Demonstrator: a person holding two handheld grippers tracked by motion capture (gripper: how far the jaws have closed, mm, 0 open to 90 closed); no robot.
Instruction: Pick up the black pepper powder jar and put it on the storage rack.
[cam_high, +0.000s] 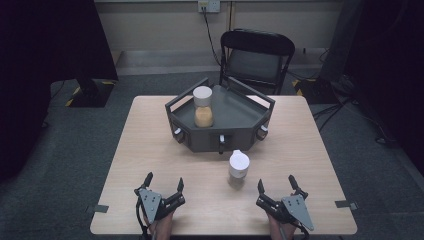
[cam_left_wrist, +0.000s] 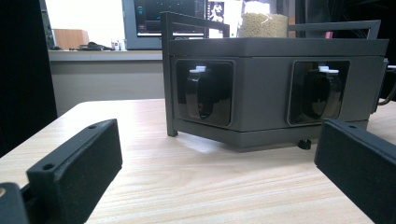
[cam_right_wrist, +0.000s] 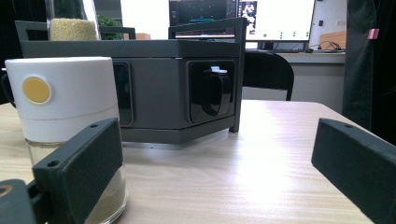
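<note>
A dark grey angular tray (cam_high: 235, 115) stands at the middle back of the wooden table (cam_high: 150, 150). Inside it, at its left, a clear jar of yellow grains with a white lid (cam_high: 203, 106) stands upright. A second white-lidded jar (cam_high: 238, 169) stands on the table in front of the tray, with a yellow dot on its lid (cam_right_wrist: 36, 90). My left gripper (cam_high: 164, 181) rests open near the front edge, nothing between its jaws. My right gripper (cam_high: 276, 183) is open too, just right of the front jar, apart from it.
A black folding chair (cam_high: 256, 55) stands behind the table. The tray's front faces carry dark knobs with white tops (cam_left_wrist: 204, 93) (cam_right_wrist: 215, 88). Bare table lies between the grippers and at both sides of the tray. Monitors (cam_right_wrist: 243, 14) glow in the background.
</note>
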